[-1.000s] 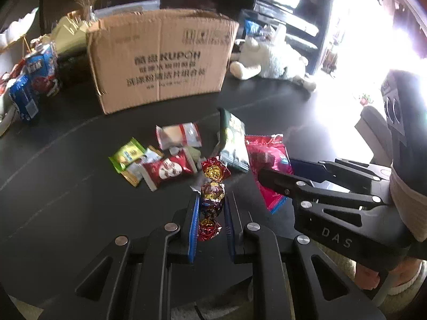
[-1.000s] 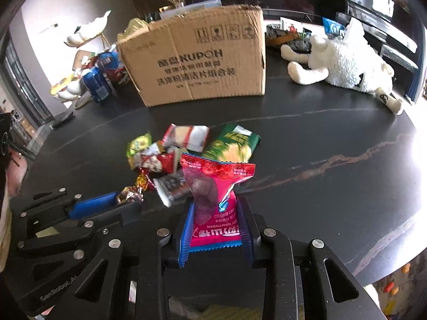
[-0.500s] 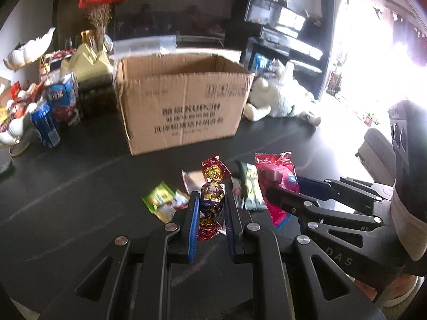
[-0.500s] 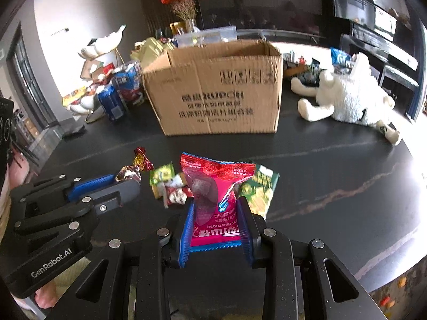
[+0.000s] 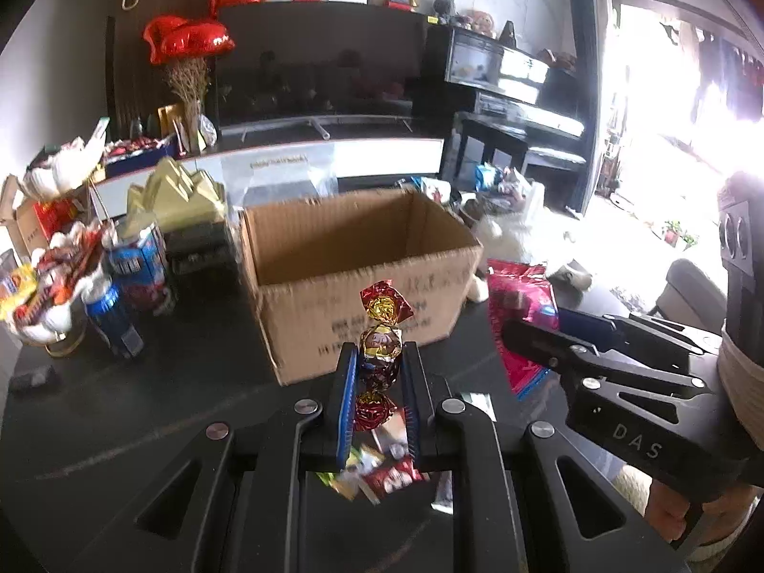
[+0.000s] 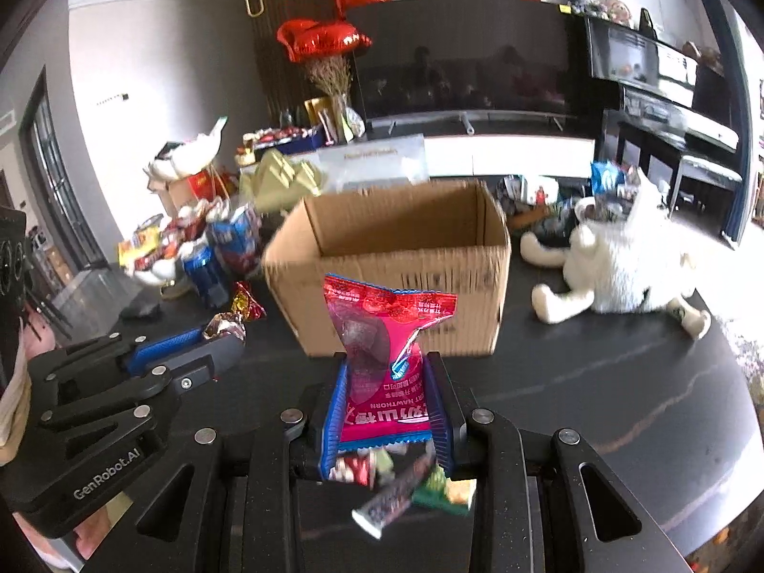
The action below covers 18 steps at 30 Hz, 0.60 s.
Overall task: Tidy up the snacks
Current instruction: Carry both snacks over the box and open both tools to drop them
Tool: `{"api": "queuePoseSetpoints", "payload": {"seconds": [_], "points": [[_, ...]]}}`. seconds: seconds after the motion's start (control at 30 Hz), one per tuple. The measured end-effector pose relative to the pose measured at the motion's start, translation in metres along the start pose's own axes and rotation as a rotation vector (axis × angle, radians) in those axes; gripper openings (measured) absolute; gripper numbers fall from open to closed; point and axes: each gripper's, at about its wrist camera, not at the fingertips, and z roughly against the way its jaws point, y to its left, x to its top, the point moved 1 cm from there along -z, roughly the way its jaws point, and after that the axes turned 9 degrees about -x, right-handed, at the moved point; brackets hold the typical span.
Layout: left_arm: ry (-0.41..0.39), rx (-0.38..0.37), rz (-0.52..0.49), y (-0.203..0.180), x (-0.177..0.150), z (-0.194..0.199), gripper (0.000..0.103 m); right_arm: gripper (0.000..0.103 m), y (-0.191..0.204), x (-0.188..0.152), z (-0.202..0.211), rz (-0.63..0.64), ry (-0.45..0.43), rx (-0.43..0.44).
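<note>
Cardboard box (image 5: 358, 258) now sits right in front of you, open at the top; a moment ago you were low over the snack pile, and now both grippers have come up; your left gripper (image 5: 377, 372) squeezes the shiny wrapped candy (image 5: 380, 344); your right gripper (image 6: 384, 387) squeezes the pink snack bag (image 6: 382, 334); the other snacks (image 6: 406, 482) lie on the black table (image 6: 597, 382) below; I think dropping both in comes next.

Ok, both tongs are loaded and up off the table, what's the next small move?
Probably carry both forward over the open cardboard box before releasing. The left tongs grip the foil candy and the right tongs grip the pink hawthorn packet, yet both sit short of the box's near wall.
</note>
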Motion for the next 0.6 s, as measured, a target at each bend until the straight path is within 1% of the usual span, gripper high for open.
{"api": "queuePoseSetpoints", "payload": {"seconds": [0.13, 0.3, 0.47, 0.6], "points": [[0.011, -0.006, 0.006, 0.009, 0.021, -0.007, 0.018, 0.032, 0.001, 0.021, -0.006, 0.000, -0.018, -0.010], [0.017, 0.013, -0.007, 0.018, 0.042, -0.017, 0.018, 0.032, 0.001, 0.049, -0.022, 0.011, -0.020, -0.025], [0.033, 0.018, -0.002, 0.032, 0.066, -0.033, 0.018, 0.032, 0.002, 0.072, -0.043, 0.013, 0.000, -0.023], [0.041, 0.006, 0.008, 0.044, 0.080, -0.050, 0.018, 0.032, 0.003, 0.086, -0.061, 0.027, 0.011, -0.028]]}}
